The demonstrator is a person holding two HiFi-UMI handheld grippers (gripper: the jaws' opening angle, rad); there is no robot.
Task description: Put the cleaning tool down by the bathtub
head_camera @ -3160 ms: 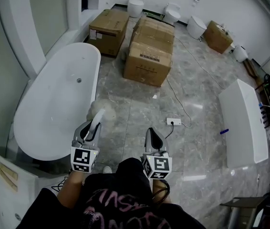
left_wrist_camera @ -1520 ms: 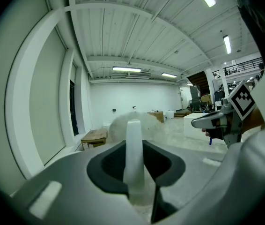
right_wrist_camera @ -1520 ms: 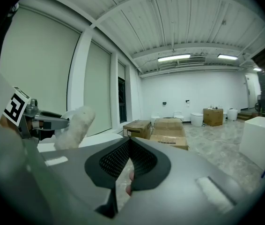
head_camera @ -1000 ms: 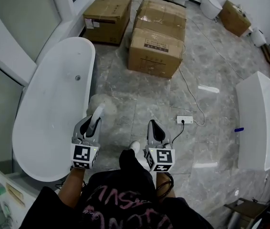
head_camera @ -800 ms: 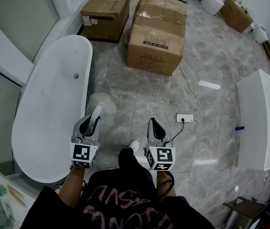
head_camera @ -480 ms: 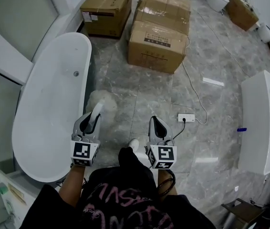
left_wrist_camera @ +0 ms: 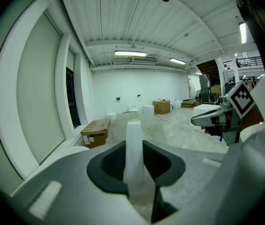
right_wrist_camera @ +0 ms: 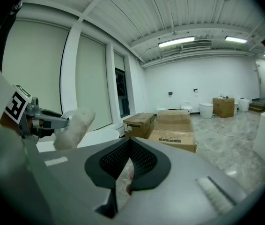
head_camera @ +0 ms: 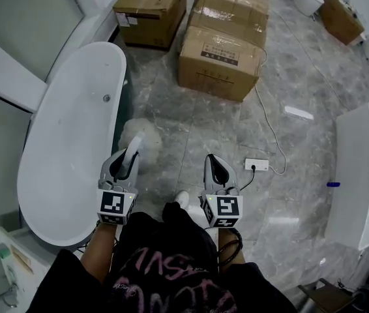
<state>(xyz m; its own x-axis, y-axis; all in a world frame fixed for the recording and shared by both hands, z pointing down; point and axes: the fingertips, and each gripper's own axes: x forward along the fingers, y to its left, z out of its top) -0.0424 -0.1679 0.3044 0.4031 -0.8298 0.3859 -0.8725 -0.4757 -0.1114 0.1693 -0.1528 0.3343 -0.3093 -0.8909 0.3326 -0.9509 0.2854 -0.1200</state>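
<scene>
White and fluffy at its head, the cleaning tool point(head_camera: 137, 139) has a pale handle point(left_wrist_camera: 133, 163) clamped between the jaws of the left gripper point(head_camera: 124, 166), which are closed tight on it. The tool is held up off the grey marble floor point(head_camera: 289, 77), with its head pointing toward 12 o'clock. The white bathtub point(head_camera: 60, 142) lies just beside it at 9 o'clock. The right gripper point(head_camera: 216, 173) hangs at 3 o'clock of the left one, its jaws pressed together with nothing between them. Cardboard boxes point(head_camera: 223, 41) stand farther off at 1 o'clock. A white power strip point(head_camera: 258, 165) lies on the floor at 3 o'clock of the right gripper.
</scene>
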